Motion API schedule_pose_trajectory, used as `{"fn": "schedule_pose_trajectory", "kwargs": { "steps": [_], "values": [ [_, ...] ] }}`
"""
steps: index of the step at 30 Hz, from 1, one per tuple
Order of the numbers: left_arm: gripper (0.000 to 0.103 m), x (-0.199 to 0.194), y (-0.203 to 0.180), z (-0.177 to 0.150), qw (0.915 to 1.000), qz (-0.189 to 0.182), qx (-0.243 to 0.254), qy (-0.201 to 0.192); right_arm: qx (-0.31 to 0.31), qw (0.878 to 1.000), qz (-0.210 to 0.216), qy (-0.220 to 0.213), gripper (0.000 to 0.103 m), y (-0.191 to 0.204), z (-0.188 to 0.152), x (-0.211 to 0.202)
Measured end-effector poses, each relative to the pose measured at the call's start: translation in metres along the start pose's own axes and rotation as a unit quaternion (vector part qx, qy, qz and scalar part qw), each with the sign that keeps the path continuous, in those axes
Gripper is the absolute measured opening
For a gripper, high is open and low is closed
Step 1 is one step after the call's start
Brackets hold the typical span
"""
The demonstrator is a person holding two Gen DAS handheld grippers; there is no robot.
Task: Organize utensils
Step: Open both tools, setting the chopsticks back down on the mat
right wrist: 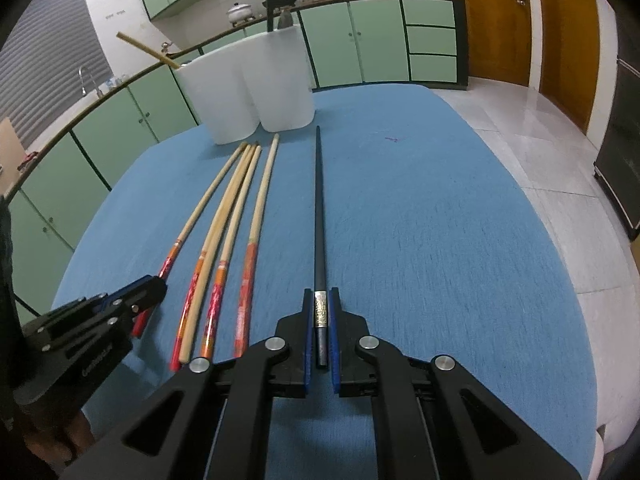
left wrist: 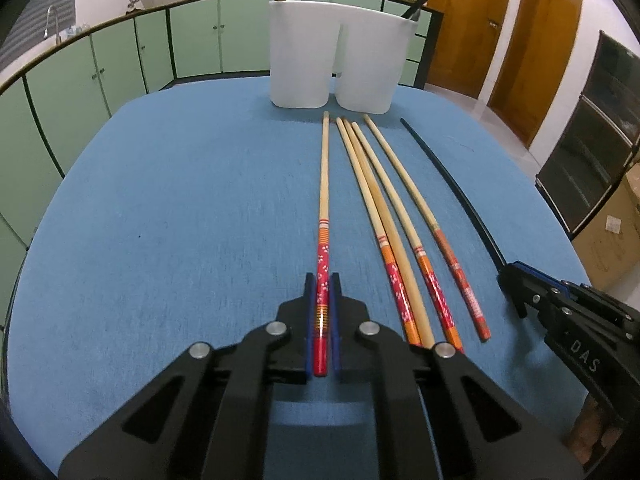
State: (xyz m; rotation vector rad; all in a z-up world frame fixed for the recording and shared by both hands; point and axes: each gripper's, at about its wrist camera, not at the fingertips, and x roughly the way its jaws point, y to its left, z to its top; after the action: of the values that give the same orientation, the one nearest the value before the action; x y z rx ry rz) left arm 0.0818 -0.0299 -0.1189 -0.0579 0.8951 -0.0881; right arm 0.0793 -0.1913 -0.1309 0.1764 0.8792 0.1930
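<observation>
Chopsticks lie lengthwise on blue tablecloth (left wrist: 160, 200), tips toward white two-compartment plastic holder (left wrist: 300, 60). My left gripper (left wrist: 322, 280) pinches red floral bamboo chopstick (left wrist: 325, 184). My right gripper (right wrist: 321, 294) pinches slim black chopstick (right wrist: 319, 200), both flat on cloth.

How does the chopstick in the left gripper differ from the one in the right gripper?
The left gripper's chopstick is pale wood with a red flowered handle; the right gripper's chopstick is black all over with a silvery patterned band. The wooden one lies beside four similar chopsticks; the black one lies apart, alone on its side. Shared: each is clamped near its handle end, lies flat on the blue tablecloth, and points its tip at the white holder.
</observation>
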Motion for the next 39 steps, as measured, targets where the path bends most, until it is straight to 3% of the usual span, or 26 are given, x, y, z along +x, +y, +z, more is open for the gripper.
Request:
{"fn": "schedule_pose_trajectory", "kwargs": {
  "steps": [10,19,21,23,26,31,35,39],
  "values": [
    [0.005,-0.016,0.028,-0.012,0.9988,0.026,-0.040,-0.008,0.002,1.000,-0.007,0.000,0.007,-0.005,-0.003,-0.001],
    [0.007,-0.003,0.036,0.008,0.9991,0.011,-0.040,-0.003,-0.008,1.000,-0.005,-0.001,0.007,-0.002,0.008,0.005],
    [0.013,-0.008,0.036,0.005,0.9992,0.006,-0.040,-0.007,-0.008,1.000,0.002,-0.011,0.010,-0.003,0.006,0.000],
    [0.041,-0.016,0.039,-0.001,0.9988,-0.005,-0.047,-0.016,-0.016,1.000,0.010,-0.019,0.012,-0.004,0.001,-0.008],
    [0.042,-0.027,0.041,-0.012,0.9987,-0.013,-0.043,-0.025,-0.026,0.999,0.016,-0.031,0.021,-0.007,-0.008,-0.021],
    [0.041,-0.033,0.038,-0.022,0.9990,-0.019,-0.031,-0.026,-0.029,0.998,0.023,-0.040,0.021,-0.013,-0.020,-0.031],
    [0.030,-0.026,0.039,-0.020,0.9990,-0.023,-0.036,-0.017,-0.026,0.999,0.031,-0.036,0.021,-0.012,-0.018,-0.028],
    [0.030,-0.024,0.033,-0.019,0.9995,-0.015,-0.023,-0.013,-0.032,0.999,0.032,-0.028,0.021,-0.010,-0.017,-0.025]
  ]
}}
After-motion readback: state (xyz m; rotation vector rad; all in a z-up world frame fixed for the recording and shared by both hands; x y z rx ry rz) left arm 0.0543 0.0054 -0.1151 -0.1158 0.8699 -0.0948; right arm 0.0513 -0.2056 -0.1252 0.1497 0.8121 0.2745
